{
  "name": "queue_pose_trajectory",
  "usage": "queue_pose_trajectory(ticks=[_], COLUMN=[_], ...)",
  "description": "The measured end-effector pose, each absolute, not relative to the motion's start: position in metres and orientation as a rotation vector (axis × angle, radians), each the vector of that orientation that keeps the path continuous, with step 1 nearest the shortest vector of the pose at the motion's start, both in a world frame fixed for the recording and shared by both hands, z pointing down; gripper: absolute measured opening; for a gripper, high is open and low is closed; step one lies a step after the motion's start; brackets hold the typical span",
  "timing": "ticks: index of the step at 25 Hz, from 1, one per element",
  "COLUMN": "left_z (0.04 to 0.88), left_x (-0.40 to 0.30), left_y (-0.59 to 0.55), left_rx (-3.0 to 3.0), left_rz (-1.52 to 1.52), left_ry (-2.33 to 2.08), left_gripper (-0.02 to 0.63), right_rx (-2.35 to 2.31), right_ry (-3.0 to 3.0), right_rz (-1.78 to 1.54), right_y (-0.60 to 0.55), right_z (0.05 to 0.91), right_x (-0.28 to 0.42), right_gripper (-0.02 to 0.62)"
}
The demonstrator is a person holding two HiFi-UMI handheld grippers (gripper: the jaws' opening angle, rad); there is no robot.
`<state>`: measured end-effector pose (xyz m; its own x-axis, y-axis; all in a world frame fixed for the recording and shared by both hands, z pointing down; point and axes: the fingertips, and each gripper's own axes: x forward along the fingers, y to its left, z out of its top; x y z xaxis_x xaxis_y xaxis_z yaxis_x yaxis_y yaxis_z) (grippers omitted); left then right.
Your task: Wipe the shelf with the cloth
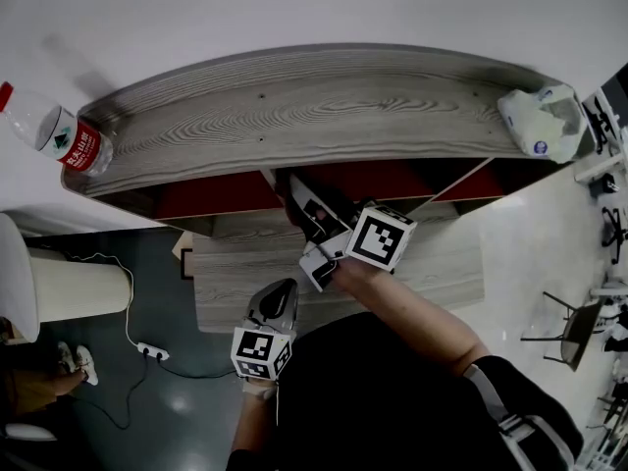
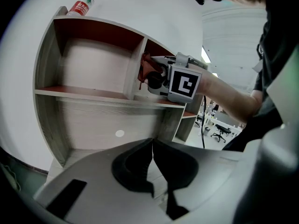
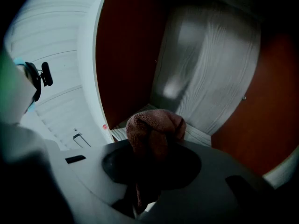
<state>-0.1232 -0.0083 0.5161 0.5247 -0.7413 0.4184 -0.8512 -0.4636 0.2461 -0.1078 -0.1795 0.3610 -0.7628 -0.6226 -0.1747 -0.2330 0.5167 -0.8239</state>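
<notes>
The grey wood shelf [image 1: 294, 106] has red-lined compartments. My right gripper [image 1: 304, 209] reaches under its curved top into the upper middle compartment, shut on a reddish-brown cloth [image 3: 154, 127]. In the left gripper view the cloth [image 2: 145, 71] hangs bunched at the right gripper [image 2: 150, 74], beside the upright divider and just above the shelf board [image 2: 84, 94]. In the right gripper view the compartment's grey back panel [image 3: 210, 78] and red walls lie close ahead. My left gripper [image 1: 278, 297] hangs lower, in front of the shelf, with its jaws [image 2: 152, 146] shut and holding nothing.
A water bottle [image 1: 64, 135] lies on the shelf top at the left end, and a white plastic bag [image 1: 542, 121] sits at the right end. On the floor to the left are a white cylinder [image 1: 74, 285] and a power strip [image 1: 152, 351]. Office chairs [image 1: 579, 327] stand at the right.
</notes>
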Motion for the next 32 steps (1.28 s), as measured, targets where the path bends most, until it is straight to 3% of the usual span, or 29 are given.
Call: queue_pose_trajectory(ticks=[15,32], left_z=[0.512,0.499], left_x=[-0.117,-0.058], left_y=[-0.025,-0.032], left_rx=[2.384,2.557], left_rz=[0.364,0.404], left_ry=[-1.261,-1.027], left_gripper=[0.008,0.008], right_rx=[-0.799,-1.204], right_ry=[2.561,2.901], right_rz=[-0.856,-0.360], right_y=[-0.190,-0.111], right_z=[0.351,0.389], right_x=[-0.090,0.013], right_gripper=[0.083,0.083])
